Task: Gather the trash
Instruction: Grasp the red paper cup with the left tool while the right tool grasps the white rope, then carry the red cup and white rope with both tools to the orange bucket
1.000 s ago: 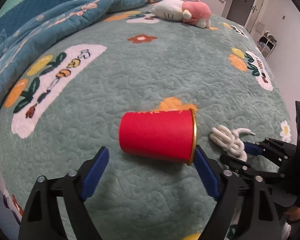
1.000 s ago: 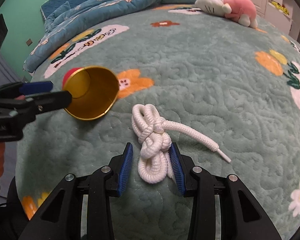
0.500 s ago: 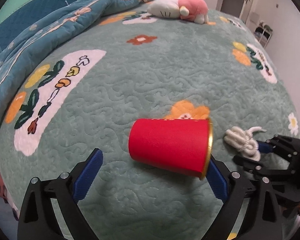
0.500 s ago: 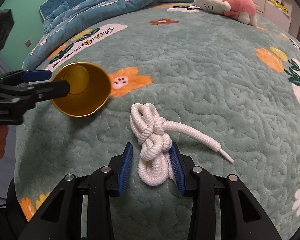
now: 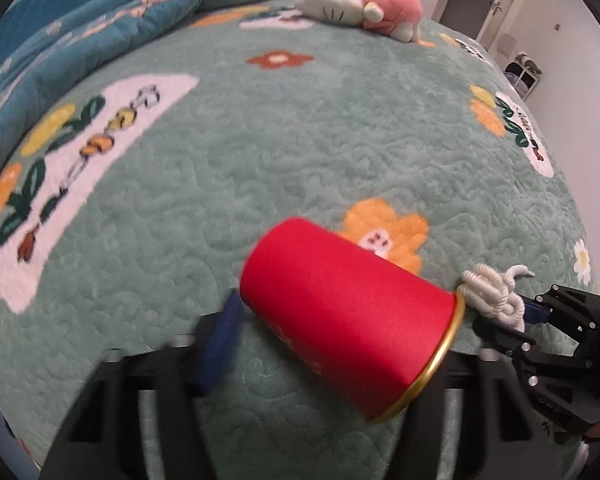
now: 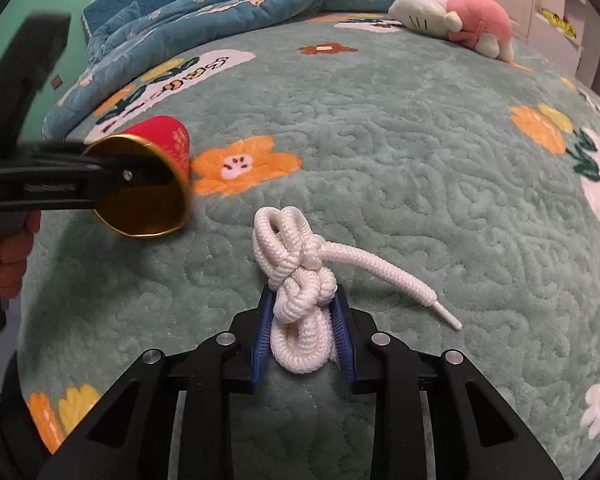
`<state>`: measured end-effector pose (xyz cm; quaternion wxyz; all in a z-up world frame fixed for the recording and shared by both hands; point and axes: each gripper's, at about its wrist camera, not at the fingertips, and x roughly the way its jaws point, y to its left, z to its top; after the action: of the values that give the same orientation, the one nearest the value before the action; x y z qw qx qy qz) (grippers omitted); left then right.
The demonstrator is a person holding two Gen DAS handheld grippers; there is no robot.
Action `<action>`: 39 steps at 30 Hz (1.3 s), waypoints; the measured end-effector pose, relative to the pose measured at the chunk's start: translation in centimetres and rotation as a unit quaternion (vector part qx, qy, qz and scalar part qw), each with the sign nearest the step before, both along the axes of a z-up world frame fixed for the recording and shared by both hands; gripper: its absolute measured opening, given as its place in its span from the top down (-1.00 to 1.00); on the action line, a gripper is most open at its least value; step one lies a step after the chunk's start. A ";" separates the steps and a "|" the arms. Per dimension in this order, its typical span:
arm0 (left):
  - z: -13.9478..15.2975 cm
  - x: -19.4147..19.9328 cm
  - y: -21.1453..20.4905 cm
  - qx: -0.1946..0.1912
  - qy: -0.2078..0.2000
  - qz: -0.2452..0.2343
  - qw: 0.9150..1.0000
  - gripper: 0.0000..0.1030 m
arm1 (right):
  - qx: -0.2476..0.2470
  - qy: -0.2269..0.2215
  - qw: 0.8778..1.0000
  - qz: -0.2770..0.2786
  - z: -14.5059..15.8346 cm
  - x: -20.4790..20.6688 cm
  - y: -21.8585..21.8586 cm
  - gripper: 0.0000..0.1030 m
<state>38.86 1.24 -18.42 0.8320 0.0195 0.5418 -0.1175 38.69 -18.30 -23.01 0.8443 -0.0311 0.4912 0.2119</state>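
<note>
A red paper cup (image 5: pixel 348 320) with a gold rim and gold inside lies on its side on the green bedspread (image 5: pixel 300 152). My left gripper (image 5: pixel 332 344) is shut on the cup, one blue pad at its base and the other hidden behind its rim; the view is motion-blurred. The cup (image 6: pixel 148 184) and the left gripper also show at the left of the right wrist view. My right gripper (image 6: pixel 302 332) is shut on a knotted white rope (image 6: pixel 300 280), whose loose end trails right. The rope (image 5: pixel 492 292) lies just right of the cup's rim.
A pink and white plush toy (image 5: pixel 360 12) lies at the far end of the bed. A rumpled blue quilt (image 5: pixel 100 36) is piled along the far left. The bed's edge drops off at the right, with a door and white wall beyond.
My left gripper has closed from wide open onto the cup, and the cup has tilted. My right gripper has tightened on the rope.
</note>
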 end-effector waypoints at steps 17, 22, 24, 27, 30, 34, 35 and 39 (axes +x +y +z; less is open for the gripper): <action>3.9 -5.1 -0.9 -0.002 -0.024 0.004 1.000 0.53 | 0.030 -0.026 0.999 -0.012 4.4 -3.9 -1.6 0.52; 5.8 -8.7 -2.0 -0.001 -0.032 -0.001 0.999 0.53 | 0.038 -0.039 0.998 -0.017 7.0 -7.7 -2.6 0.52; 6.7 -10.5 -2.5 -0.003 -0.035 -0.007 0.999 0.52 | 0.041 -0.044 0.998 -0.018 8.2 -9.7 -3.0 0.52; 7.8 -13.1 -3.4 -0.003 -0.041 -0.017 0.999 0.53 | 0.046 -0.057 0.997 -0.021 10.1 -13.0 -3.8 0.52; 9.1 -15.6 -4.6 -0.009 -0.048 -0.030 0.998 0.53 | 0.053 -0.070 0.996 -0.029 11.6 -15.6 -4.7 0.52; 10.4 -18.3 -6.7 -0.009 -0.060 -0.056 0.997 0.52 | 0.065 -0.092 0.992 -0.052 13.7 -19.9 -6.8 0.52; 10.7 -18.9 -7.4 -0.009 -0.063 -0.065 0.996 0.52 | 0.065 -0.095 0.992 -0.056 14.0 -20.5 -7.2 0.52; 11.5 -21.0 -10.3 -0.008 -0.074 -0.103 0.992 0.53 | 0.067 -0.110 0.988 -0.081 15.2 -23.9 -9.4 0.52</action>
<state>17.86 -9.01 -6.90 0.8533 0.0772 0.4730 -0.2053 14.77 -27.71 -7.85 0.9076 0.0426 0.3811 0.1707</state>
